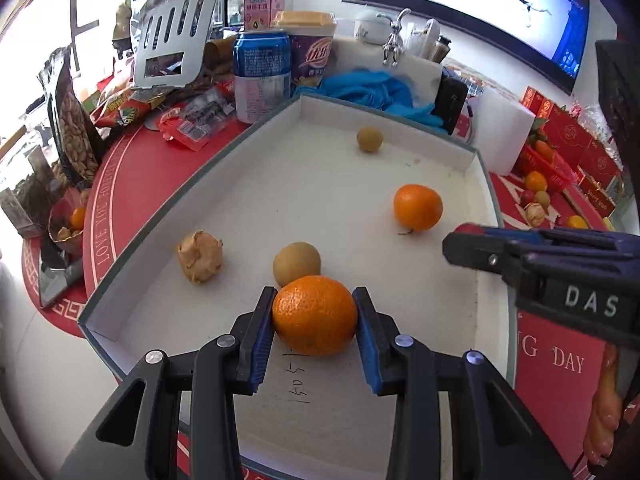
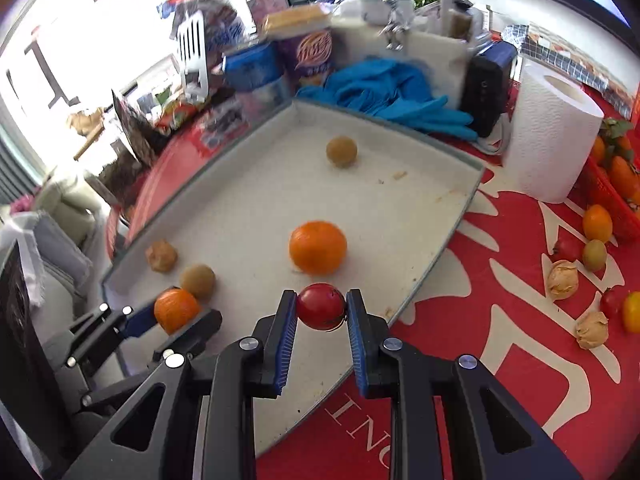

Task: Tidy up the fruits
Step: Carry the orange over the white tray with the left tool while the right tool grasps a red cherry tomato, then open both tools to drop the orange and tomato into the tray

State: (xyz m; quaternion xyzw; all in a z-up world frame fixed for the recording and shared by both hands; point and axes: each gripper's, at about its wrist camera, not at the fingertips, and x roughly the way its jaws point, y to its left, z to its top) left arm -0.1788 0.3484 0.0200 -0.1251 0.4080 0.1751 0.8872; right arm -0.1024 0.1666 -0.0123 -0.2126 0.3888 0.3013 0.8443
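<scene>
My left gripper (image 1: 315,314) is shut on an orange mandarin (image 1: 315,314) over the near part of a shallow white box tray (image 1: 224,160). The same mandarin (image 2: 176,309) shows at the left of the right wrist view. My right gripper (image 2: 321,307) is shut on a small red tomato (image 2: 321,306) above the tray's near right edge (image 2: 448,248). Inside the tray lie another mandarin (image 1: 418,207), two brown round fruits (image 1: 297,263) (image 1: 369,139) and a papery husked fruit (image 1: 200,256). The right gripper's tip (image 1: 460,246) enters the left wrist view from the right.
More fruit lies on the red tablecloth at the right: a small orange (image 2: 597,223), a green one (image 2: 594,255), husked fruits (image 2: 563,280), tomatoes. A red basket (image 2: 612,200) stands there. A paper towel roll (image 2: 552,136), blue gloves (image 2: 396,92), cans and snack bags crowd the far side.
</scene>
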